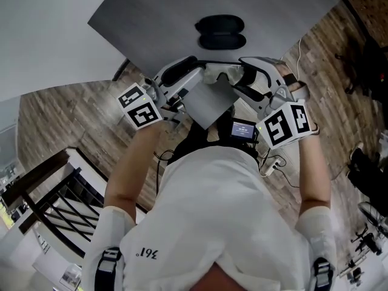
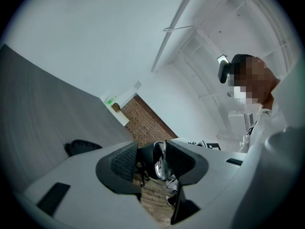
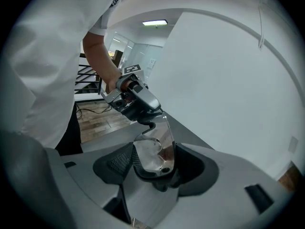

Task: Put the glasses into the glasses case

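With the glasses (image 1: pixel 219 73) clamped end-to-end in the jaws of left gripper (image 1: pixel 199 65) and right gripper (image 1: pixel 244 70) — move both together, level, to the far case (image 1: pixel 221 32).

- A grey table (image 1: pixel 182 11) stands on a wood-plank floor (image 1: pixel 73 120) in brown and grey tones.
- Well apart from the table's left side is a black railing (image 1: pixel 54 205).
- On the floor off the table's right side stands dark gear (image 1: pixel 370 62).
- A plain white wall (image 2: pixel 95 37) rises behind the table.
- A brick wall (image 2: pixel 150 123) shows past the table's far corner, with a small green sign (image 2: pixel 110 100) beside it.
- Overhead, toward the table's railing side, a ceiling light (image 3: pixel 155 22) is lit.
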The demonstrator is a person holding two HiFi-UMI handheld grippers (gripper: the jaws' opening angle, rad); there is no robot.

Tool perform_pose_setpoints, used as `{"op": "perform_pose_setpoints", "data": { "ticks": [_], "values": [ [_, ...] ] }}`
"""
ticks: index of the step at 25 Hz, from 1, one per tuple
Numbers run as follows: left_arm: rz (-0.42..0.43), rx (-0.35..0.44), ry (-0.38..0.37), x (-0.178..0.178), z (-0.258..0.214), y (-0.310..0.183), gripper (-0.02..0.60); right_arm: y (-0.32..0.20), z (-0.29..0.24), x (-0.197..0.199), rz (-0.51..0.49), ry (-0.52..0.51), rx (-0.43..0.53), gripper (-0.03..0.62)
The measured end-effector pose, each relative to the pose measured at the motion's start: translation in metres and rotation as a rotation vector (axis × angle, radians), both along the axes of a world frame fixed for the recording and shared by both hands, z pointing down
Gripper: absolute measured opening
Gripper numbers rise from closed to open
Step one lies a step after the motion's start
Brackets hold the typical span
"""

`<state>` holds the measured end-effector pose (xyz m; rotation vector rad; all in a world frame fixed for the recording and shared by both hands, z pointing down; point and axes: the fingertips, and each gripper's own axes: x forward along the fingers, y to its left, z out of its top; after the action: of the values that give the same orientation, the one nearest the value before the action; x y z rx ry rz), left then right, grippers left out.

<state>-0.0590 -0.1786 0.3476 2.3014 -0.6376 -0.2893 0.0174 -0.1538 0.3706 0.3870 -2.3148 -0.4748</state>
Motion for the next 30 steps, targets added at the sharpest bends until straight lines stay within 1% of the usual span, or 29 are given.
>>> {"op": "perform_pose_setpoints", "data": {
  "ticks": [9,14,23,30],
  "values": [
    [0.001,-0.028,-0.005,0.004,0.015,-0.024,0.173,-0.026,0.017,0.005,-0.013,0.020,0.002,0.285],
    [-0.027,-0.061,0.013,0.000,0.029,-0.036,0.173,-0.038,0.028,0.001,-0.015,0.023,0.013,0.285],
    [-0.047,-0.107,-0.002,-0.002,0.051,-0.059,0.174,-0.063,0.053,0.000,-0.014,0.045,0.004,0.285],
    [-0.059,-0.142,-0.006,-0.005,0.070,-0.077,0.173,-0.080,0.068,-0.001,-0.028,0.043,0.006,0.285]
  ]
}}
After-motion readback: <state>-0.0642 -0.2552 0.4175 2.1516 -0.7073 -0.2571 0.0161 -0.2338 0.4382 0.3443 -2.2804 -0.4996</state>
